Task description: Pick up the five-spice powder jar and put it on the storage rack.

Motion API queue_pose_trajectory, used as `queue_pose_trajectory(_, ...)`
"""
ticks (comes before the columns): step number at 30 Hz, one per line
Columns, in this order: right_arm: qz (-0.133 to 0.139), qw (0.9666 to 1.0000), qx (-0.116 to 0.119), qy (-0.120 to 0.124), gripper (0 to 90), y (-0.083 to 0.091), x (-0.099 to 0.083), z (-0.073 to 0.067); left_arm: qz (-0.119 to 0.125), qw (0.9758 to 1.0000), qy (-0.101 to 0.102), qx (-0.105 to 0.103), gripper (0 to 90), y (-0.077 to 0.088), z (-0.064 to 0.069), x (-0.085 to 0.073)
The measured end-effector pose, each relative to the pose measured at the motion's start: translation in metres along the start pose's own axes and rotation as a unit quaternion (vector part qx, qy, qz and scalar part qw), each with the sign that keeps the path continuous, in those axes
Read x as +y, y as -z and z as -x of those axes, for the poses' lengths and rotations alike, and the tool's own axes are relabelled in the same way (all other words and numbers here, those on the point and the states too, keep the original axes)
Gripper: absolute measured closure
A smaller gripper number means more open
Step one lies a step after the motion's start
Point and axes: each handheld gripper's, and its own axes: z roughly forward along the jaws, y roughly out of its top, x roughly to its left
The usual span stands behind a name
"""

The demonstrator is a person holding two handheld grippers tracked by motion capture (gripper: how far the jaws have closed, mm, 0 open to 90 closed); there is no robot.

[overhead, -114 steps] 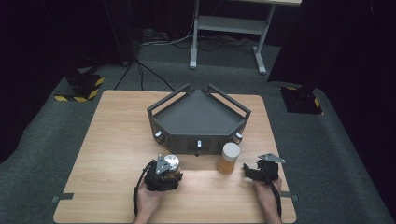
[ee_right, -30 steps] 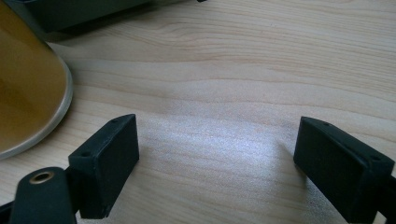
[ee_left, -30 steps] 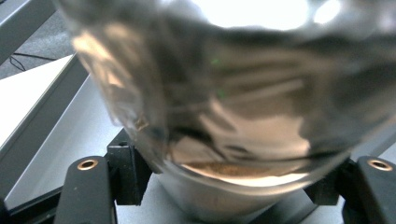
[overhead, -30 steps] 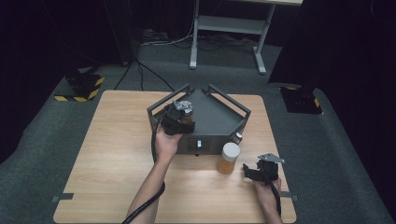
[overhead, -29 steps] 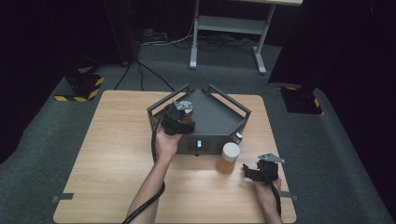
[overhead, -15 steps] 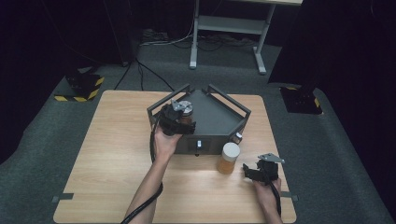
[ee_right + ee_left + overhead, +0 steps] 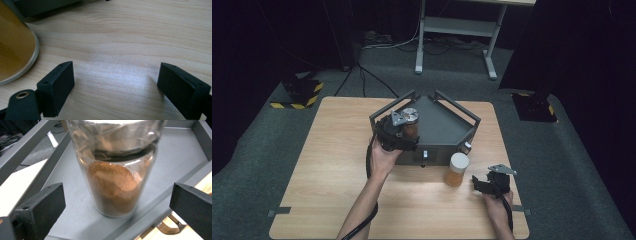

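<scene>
A glass jar of brown powder (image 7: 115, 182) stands upright on the floor of the grey tray (image 7: 175, 157), near its front left wall. My left gripper (image 7: 120, 195) is open. Its jaws have just been opening and stand wide on either side of the jar, clear of the glass. In the high view the left gripper (image 7: 399, 132) reaches over the tray (image 7: 442, 125) edge at that jar (image 7: 410, 125). My right gripper (image 7: 479, 184) rests open on the wood, just right of an amber jar with a white lid (image 7: 456, 170). In the right gripper view, the right gripper (image 7: 115, 75) holds nothing and the amber jar (image 7: 15, 50) sits at the left.
The tray has raised bar rails and a front panel with a small knob (image 7: 425, 156). The wooden table (image 7: 327, 165) stands on dark carpet. A metal desk frame (image 7: 452, 30) and a yellow-black striped block (image 7: 297, 95) sit beyond the table.
My left hand carried the brown-powder jar from the table's front into the tray, then drew back slightly toward the near edge. The right hand and the amber jar have stayed put.
</scene>
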Motion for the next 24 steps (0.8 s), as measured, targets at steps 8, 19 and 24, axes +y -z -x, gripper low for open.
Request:
queue_pose_trajectory(8, 0.000, 1.0000, 0.000, 0.000, 14.0, 0.000, 0.000, 0.000, 0.002, 0.9999, -0.010, -0.002, 0.2, 0.012, 0.001, -0.008)
queue_pose_trajectory(19, 0.000, 1.0000, 0.000, 0.000, 14.0, 0.000, 0.000, 0.000, -0.015, 0.9995, -0.028, -0.004, 0.3, 0.024, 0.009, -0.027)
queue_pose_trajectory(24, 0.000, 1.0000, 0.000, 0.000, 14.0, 0.000, 0.000, 0.000, -0.023, 0.9992, -0.033, -0.008, 0.3, 0.027, 0.012, -0.042)
